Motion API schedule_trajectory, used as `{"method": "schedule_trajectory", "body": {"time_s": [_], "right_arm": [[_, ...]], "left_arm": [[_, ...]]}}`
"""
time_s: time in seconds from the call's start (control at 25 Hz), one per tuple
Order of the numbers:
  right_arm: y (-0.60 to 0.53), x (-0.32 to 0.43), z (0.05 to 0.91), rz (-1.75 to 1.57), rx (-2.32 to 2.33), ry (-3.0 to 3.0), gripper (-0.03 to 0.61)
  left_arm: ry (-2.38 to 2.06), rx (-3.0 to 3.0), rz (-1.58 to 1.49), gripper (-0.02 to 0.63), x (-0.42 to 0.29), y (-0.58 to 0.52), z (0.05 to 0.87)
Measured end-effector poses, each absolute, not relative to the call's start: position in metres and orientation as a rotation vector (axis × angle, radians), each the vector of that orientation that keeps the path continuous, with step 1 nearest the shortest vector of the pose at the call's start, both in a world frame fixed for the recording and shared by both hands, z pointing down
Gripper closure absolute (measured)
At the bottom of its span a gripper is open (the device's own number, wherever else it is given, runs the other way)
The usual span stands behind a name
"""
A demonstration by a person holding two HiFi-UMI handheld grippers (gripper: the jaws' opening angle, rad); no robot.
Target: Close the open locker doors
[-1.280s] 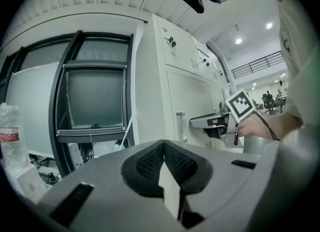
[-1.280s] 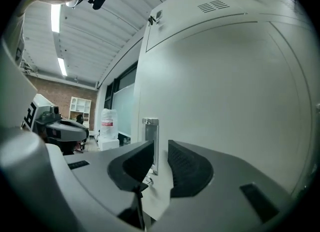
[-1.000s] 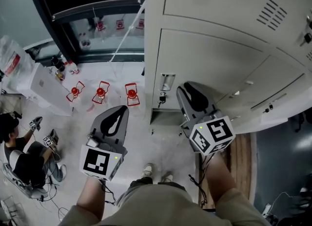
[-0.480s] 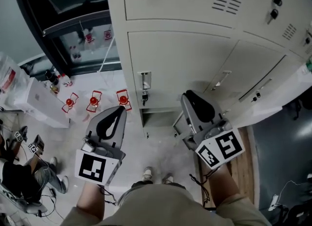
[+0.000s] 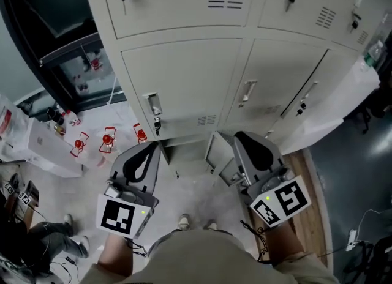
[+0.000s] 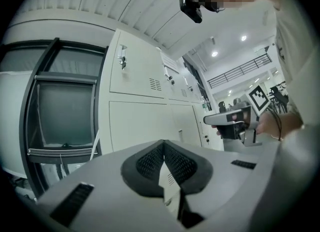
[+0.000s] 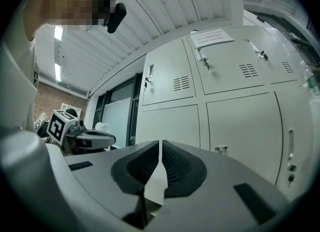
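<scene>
Sheet-steel locker door should swing lightly; we'd push its free edge. Our left claw sits closed, empty; right claw has just been closing on nothing.

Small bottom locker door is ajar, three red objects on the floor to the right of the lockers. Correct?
Not quite. The three red objects sit on the floor to the left of the lockers, not the right; the head view shows it. The small bottom locker door is ajar, as you said.
</scene>
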State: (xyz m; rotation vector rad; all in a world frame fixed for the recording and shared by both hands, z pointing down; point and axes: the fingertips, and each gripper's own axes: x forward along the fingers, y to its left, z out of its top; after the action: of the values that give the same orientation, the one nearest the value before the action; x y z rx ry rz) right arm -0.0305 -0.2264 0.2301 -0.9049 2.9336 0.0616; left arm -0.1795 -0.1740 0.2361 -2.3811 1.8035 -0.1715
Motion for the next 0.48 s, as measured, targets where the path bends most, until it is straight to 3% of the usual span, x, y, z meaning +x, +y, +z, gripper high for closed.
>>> {"method": "schedule_trajectory", "body": {"time_s": [0.48], "right_arm": [[-0.207, 0.029, 0.264, -0.048, -0.989, 2.973, 0.572]], "left_arm": [[1.683, -2.532, -0.198, 0.607, -0.103, -0.180, 0.269]]}}
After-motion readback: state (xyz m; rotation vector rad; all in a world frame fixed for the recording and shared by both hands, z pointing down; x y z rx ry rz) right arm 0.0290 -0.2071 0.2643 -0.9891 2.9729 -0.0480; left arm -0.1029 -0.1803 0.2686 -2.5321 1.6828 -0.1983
